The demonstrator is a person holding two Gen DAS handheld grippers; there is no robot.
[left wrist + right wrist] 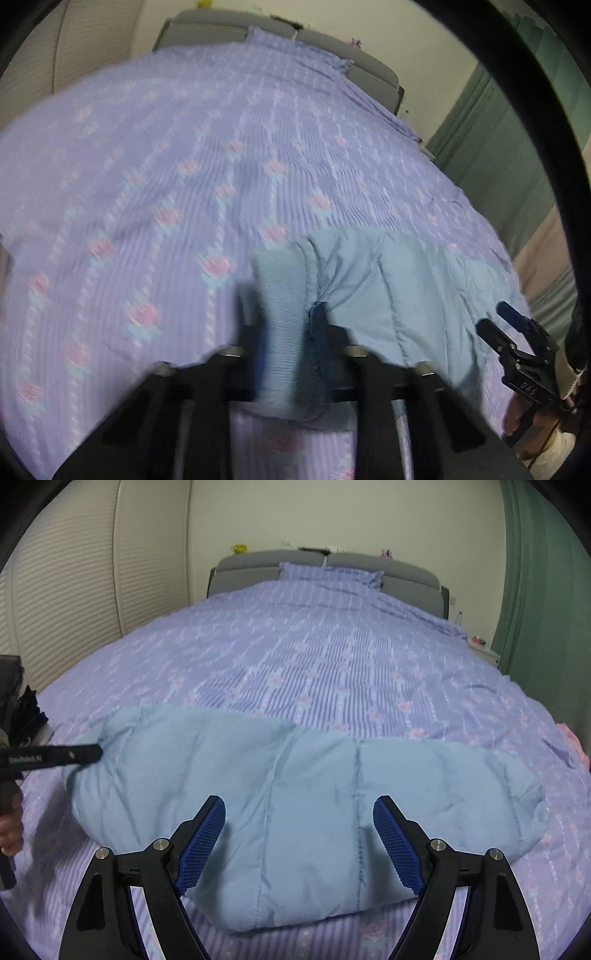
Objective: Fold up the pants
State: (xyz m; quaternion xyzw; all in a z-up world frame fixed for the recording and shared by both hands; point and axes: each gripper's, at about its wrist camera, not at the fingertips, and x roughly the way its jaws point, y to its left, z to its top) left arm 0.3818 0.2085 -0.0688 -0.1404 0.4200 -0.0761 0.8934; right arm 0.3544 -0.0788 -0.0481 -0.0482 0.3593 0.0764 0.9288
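Light blue padded pants [288, 797] lie across the near part of the bed, folded into a wide puffy band. My left gripper [286, 325] is shut on the pants' ribbed end [284, 332] at their left side; it shows in the right wrist view [96, 752] as a black bar touching the left edge. My right gripper [299, 830] is open and empty just above the middle of the pants; it also shows in the left wrist view [496, 317], open.
The bed has a purple floral cover [314, 657], a pillow [328, 574] and a grey headboard [406, 572] at the far end. Louvred closet doors [74, 602] stand left. A green curtain [535, 590] and a white nightstand [485, 653] stand right.
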